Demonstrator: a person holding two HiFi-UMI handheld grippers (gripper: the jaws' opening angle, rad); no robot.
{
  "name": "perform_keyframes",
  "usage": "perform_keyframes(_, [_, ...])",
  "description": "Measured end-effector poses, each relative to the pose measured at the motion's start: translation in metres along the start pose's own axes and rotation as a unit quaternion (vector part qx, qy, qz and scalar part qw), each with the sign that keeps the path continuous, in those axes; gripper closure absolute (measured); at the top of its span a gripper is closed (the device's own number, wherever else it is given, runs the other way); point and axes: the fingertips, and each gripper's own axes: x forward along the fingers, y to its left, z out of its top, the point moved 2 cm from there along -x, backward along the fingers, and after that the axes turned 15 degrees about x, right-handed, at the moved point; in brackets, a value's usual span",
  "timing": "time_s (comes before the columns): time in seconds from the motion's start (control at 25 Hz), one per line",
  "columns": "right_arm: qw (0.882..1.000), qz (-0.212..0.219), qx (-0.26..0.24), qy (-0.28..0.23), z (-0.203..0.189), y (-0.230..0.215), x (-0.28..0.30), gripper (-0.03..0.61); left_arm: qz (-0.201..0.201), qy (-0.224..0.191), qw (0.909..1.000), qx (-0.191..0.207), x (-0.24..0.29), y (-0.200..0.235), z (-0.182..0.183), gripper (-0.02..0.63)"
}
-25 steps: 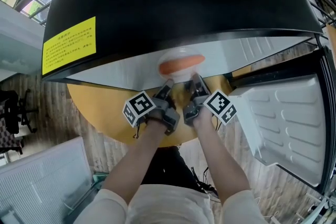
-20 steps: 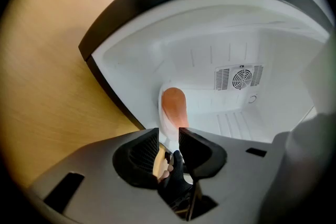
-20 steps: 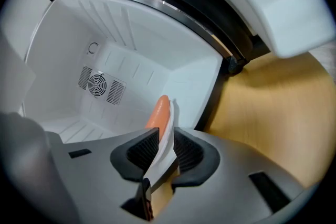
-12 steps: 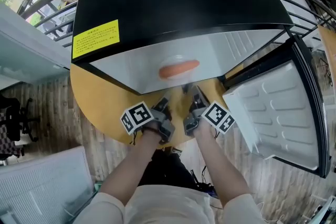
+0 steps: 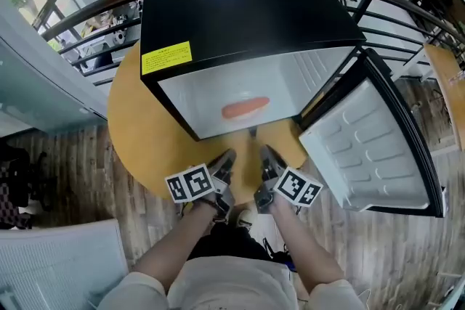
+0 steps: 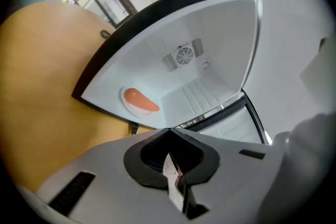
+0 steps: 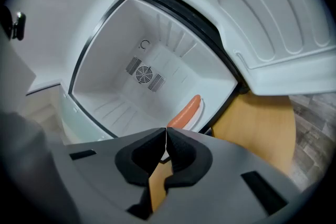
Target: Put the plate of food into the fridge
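Note:
A white plate with an orange sausage [image 5: 245, 109] lies on the floor of the small black fridge [image 5: 247, 3], just inside the opening. Its door [image 5: 370, 149] stands open to the right. Both grippers hover over the round yellow table [image 5: 152, 134] in front of the fridge, a short way back from the plate. My left gripper [image 5: 227, 158] has just been closing and is shut with nothing between its jaws. My right gripper [image 5: 266, 155] is shut and empty too. The left gripper view has the plate [image 6: 139, 101] beyond the closed tips [image 6: 169, 131]. In the right gripper view the sausage [image 7: 186, 111] lies past the closed tips [image 7: 166, 131].
The fridge's white inside [image 7: 131, 39] has a fan grille on its back wall and holds nothing else that I can see. The open door's moulded inner shelf [image 7: 262, 13] juts out on the right. A black railing [image 5: 407, 18] runs behind the table, and wood flooring [image 5: 65, 156] lies below.
Both grippers have drawn back from the fridge mouth toward the person and risen. The plate stays inside. The left jaws have closed. More of the fridge top now shows.

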Motion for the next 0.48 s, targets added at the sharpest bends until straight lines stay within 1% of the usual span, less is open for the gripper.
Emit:
perform_keyframes(0.12, [0.999,-0.006,-0.042,0.013,-0.010,0.012,-0.021,0.551,0.005,0.020,0.9962,0.085,-0.024,-0.016,0.000,0.591])
perform_keyframes(0.28, [0.995,-0.007,-0.100,0.025,-0.021,0.030,-0.051,0.551,0.005,0.044,0.9834,0.176,-0.050,-0.038,-0.007,0.591])
perform_keyframes(0.36, [0.991,-0.011,-0.129,0.029,-0.028,0.037,-0.064,0.549,0.009,0.053,0.9750,0.216,-0.061,-0.046,-0.014,0.591])
perform_keyframes(0.48, [0.985,-0.017,-0.167,0.037,-0.041,0.046,-0.080,0.551,0.016,0.061,0.9650,0.255,-0.078,-0.056,-0.022,0.591])
